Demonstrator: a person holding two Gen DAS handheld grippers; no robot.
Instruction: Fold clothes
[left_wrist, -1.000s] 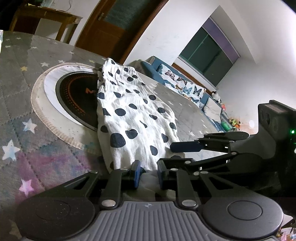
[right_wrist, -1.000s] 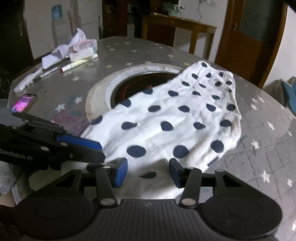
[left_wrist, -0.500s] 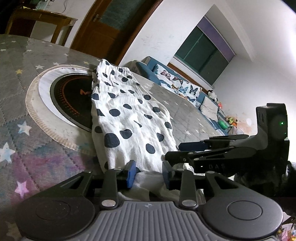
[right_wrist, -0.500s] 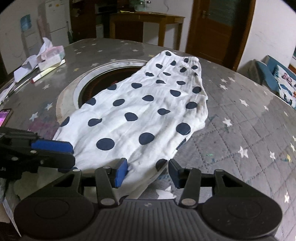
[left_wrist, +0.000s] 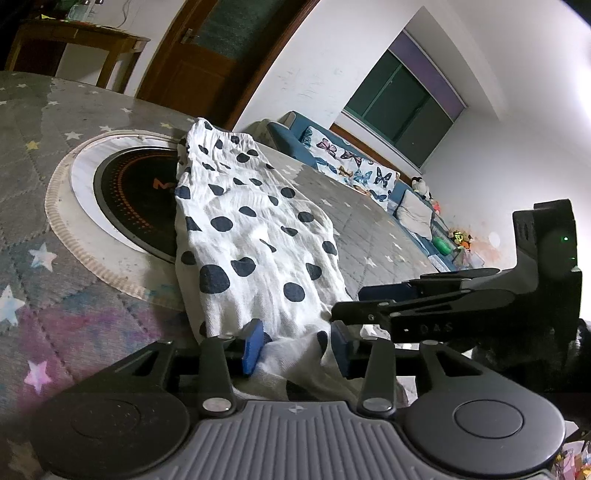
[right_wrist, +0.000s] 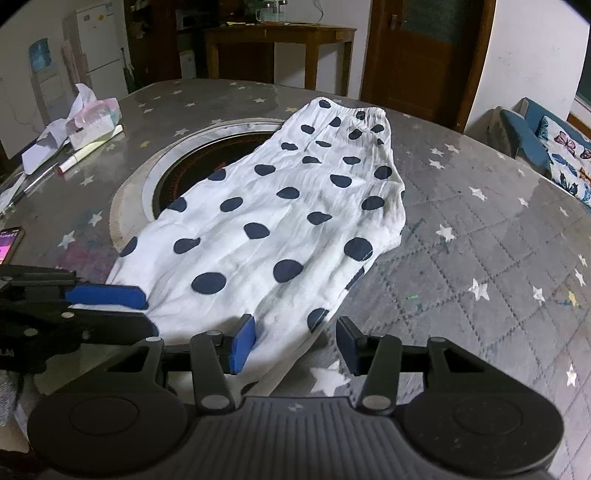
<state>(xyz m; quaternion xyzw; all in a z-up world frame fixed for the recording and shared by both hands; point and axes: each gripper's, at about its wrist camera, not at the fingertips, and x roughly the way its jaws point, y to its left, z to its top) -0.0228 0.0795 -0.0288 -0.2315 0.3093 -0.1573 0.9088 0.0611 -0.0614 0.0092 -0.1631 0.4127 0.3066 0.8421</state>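
1. I have the white cotton garment with navy polka dots (right_wrist: 280, 221) laid out long on the grey star-printed quilted table cover (right_wrist: 498, 258). Its gathered waistband is at the far end, its near hem is at the table edge by my tools, and its left side lies over the round black hotplate set in a white ring (left_wrist: 129, 195).
2. My left gripper (left_wrist: 295, 345) sits low at the near hem. Its blue-padded jaws have just been opening and now stand apart. A hump of the white cloth rises between them, but the pads do not press on it, so I count the cloth as let go.
3. My right gripper (right_wrist: 295, 341) hovers over the near right edge of the garment with its jaws spread. Only the left pad is over cloth, and bare table cover shows in the rest of the gap, so nothing is pinched.
4. I judge this to be the pause after smoothing the piece flat, before the next fold.
5. The next move, as I see it, calls for both tools to pinch the near hem at its two corners and carry it toward the waistband, keeping the cloth taut so it doesn't bunch over the hotplate ring.
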